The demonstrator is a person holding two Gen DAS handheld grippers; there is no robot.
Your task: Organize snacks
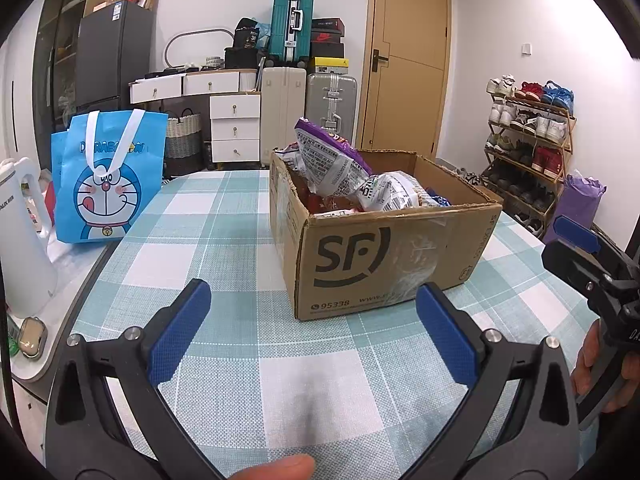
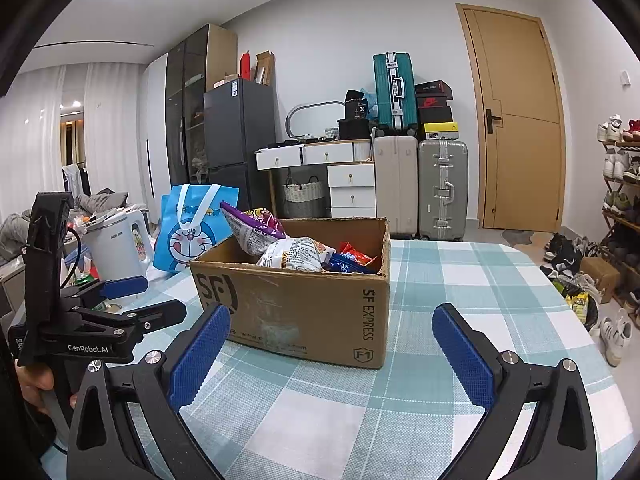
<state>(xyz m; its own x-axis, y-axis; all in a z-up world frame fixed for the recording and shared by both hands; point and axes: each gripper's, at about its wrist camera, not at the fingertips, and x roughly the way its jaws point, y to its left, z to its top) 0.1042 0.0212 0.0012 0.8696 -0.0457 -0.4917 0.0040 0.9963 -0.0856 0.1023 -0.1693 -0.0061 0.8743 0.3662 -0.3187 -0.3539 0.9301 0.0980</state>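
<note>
An open cardboard SF box [image 1: 384, 256] stands on the checked tablecloth [image 1: 224, 216]; it also shows in the right wrist view [image 2: 320, 304]. Snack bags fill it: a purple bag [image 1: 328, 156] sticks up, also seen from the right [image 2: 252, 228], with white [image 2: 296, 254] and red and blue packets [image 2: 352, 260] beside it. My left gripper [image 1: 312, 320] is open and empty, just short of the box's near corner. My right gripper [image 2: 332, 344] is open and empty, in front of the box's near side. Each gripper shows in the other's view, the right one [image 1: 576, 240] and the left one [image 2: 132, 300].
A blue Doraemon bag [image 1: 108, 176] stands at the table's left edge, next to a white kettle [image 1: 20, 240]. Behind the table are suitcases [image 1: 332, 104], white drawers [image 1: 236, 128], a door and a shoe rack [image 1: 528, 152] at the right.
</note>
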